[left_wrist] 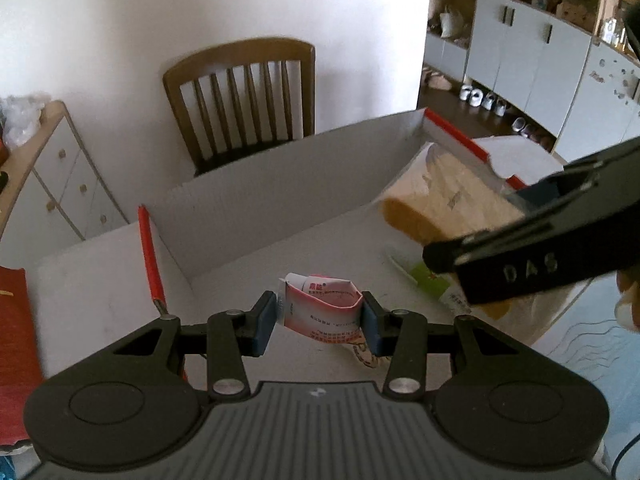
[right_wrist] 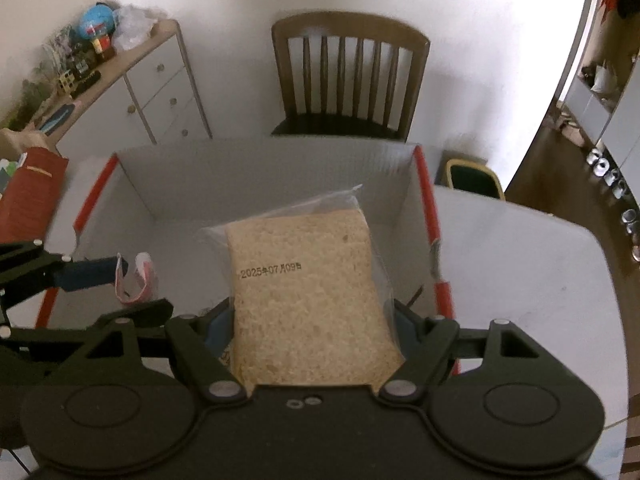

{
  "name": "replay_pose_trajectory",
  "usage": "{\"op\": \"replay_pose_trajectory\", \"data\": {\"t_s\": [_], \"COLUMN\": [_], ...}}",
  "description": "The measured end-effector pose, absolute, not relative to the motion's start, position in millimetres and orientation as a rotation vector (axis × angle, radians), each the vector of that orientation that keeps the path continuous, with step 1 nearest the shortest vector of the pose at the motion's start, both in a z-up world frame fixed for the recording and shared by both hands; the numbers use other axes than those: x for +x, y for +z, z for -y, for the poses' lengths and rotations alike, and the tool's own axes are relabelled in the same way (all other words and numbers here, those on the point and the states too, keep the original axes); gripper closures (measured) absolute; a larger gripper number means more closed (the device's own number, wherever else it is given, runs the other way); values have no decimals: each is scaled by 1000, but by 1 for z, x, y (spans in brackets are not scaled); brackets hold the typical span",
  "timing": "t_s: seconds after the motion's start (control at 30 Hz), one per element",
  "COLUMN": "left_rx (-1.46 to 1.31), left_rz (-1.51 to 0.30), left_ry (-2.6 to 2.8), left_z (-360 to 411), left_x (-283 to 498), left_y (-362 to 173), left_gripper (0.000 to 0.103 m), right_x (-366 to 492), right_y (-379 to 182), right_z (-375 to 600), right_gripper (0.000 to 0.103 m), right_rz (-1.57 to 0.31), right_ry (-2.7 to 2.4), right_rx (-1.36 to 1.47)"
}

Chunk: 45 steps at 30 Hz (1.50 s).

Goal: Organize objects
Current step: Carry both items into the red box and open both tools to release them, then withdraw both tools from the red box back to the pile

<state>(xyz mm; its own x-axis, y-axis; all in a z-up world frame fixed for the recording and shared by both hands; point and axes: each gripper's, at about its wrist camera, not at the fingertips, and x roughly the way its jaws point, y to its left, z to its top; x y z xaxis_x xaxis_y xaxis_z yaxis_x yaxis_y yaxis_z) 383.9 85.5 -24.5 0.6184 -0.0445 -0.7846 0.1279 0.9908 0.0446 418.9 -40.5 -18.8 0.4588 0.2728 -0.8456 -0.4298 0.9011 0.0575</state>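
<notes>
Table [right_wrist: 520, 264] before wooden chair [right_wrist: 348, 76]

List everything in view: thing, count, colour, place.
box: one, white with red edges, open on the table
table: one, white, under the box
bagged bread: one, tan in a clear bag, over the box in the right gripper
crumpled packet: one, pink and white, over the box in the left gripper
green and white item: one, on the box floor, partly hidden
chair: one, brown, behind the table
drawer cabinet: one, white, left
left gripper: black, blue pads
right gripper: black
</notes>
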Motion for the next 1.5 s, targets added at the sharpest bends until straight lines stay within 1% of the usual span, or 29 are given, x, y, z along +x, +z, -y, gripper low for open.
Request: {"op": "replay_pose_trajectory", "data": {"t_s": [0.2, 0.6, 0.73, 0.83, 0.87, 1.07, 1.5], "left_rx": [125, 183, 149, 131, 128, 86, 31], "left_rz": [-961, -1058, -1040, -1021, -1014, -969, -871], "left_ry": [-98, -122, -128, -126, -126, -117, -124], "left_z": [-82, -73, -77, -79, -80, -85, -84], "left_x": [396, 410, 407, 402, 401, 390, 356], "left_y": [-42, -62, -60, -57, -56, -45, 2], "left_gripper": [60, 60, 57, 48, 47, 47, 47], "right_x": [425, 422, 424, 424, 422, 413, 377], "right_y": [-36, -42, -41, -37, -36, -19, 28], "right_z": [39, 27, 30, 36, 37, 46, 57], "right_gripper": [26, 24, 24, 24, 24, 24, 24], "right_rz": [-1047, -1026, -1022, -1016, -1010, -986, -905], "right_ry": [419, 383, 389, 386, 386, 400, 431], "right_rx": [-173, -268, -256, -242, -242, -225, -201]}}
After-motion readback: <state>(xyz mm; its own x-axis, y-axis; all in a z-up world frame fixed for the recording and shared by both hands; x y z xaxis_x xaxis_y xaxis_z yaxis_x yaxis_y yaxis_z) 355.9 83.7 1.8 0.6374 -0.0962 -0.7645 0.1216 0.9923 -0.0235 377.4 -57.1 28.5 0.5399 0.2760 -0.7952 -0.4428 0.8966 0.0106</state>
